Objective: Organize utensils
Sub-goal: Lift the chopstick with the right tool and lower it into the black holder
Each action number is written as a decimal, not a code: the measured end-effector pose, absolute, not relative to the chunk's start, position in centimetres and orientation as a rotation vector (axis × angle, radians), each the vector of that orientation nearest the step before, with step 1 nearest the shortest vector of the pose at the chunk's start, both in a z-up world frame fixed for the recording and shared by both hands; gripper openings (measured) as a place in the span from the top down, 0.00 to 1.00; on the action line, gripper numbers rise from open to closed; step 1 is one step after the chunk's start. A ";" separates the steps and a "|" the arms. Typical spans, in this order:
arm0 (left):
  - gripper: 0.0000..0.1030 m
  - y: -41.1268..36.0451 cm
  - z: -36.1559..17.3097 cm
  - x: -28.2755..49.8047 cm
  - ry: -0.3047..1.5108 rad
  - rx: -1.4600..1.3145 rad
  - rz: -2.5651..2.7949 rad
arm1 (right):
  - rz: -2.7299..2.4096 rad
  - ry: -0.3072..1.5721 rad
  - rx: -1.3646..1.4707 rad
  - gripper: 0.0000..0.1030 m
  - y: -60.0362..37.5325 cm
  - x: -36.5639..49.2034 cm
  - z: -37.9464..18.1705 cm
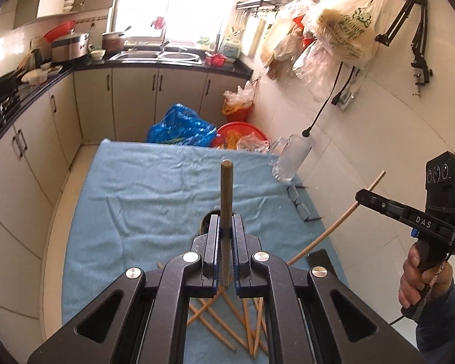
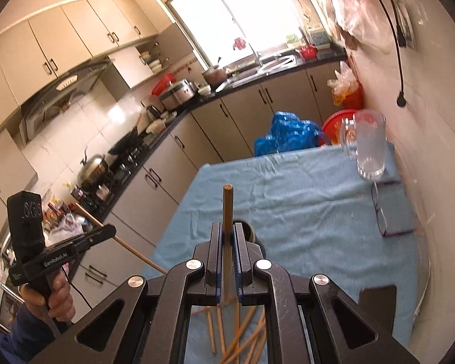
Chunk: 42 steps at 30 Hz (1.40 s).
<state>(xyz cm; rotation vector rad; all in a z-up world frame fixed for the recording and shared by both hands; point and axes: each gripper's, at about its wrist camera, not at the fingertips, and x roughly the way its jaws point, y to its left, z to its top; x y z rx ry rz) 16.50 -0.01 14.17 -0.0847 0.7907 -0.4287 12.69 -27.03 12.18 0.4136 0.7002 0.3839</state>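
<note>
Loose chopsticks [image 1: 227,327] on the near cloth [image 1: 136,188], mug [image 1: 291,159] (spectacles [image 1: 300,203] beside) far right.

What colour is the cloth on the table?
The cloth is light blue and a bit wrinkled; the left wrist view shows it best.

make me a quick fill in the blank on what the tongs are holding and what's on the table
1. Each tongs, left tongs and right tongs, is shut on one wooden ____.
2. The table is covered by a cloth coloured ____.
3. The pair of ____ lies folded on the cloth just in front of the glass mug.
4. The loose chopsticks lie in a ____ pile, not lined up.

Missing words: chopstick; blue; glasses; crossed
</note>
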 end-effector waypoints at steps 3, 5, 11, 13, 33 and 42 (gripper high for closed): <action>0.94 -0.7 15.2 18.0 0.776 -0.078 -0.433 | 0.380 0.677 0.426 0.93 -27.1 13.9 13.5; 0.94 -1.0 15.7 19.0 0.767 -0.078 -0.434 | 0.371 0.673 0.436 0.93 -27.1 15.0 14.0; 0.94 -2.1 15.8 22.3 0.769 -0.082 -0.436 | 0.337 0.680 0.456 0.93 -26.8 18.4 14.0; 0.94 -2.3 15.2 23.5 0.785 -0.093 -0.429 | 0.326 0.687 0.460 0.93 -26.5 19.4 13.7; 0.94 -3.7 6.3 29.2 0.960 -0.085 -0.418 | 0.262 0.889 0.486 0.93 -23.8 26.5 4.6; 0.93 -3.7 5.9 29.5 0.957 -0.085 -0.410 | 0.271 0.925 0.477 0.90 -23.0 27.4 3.6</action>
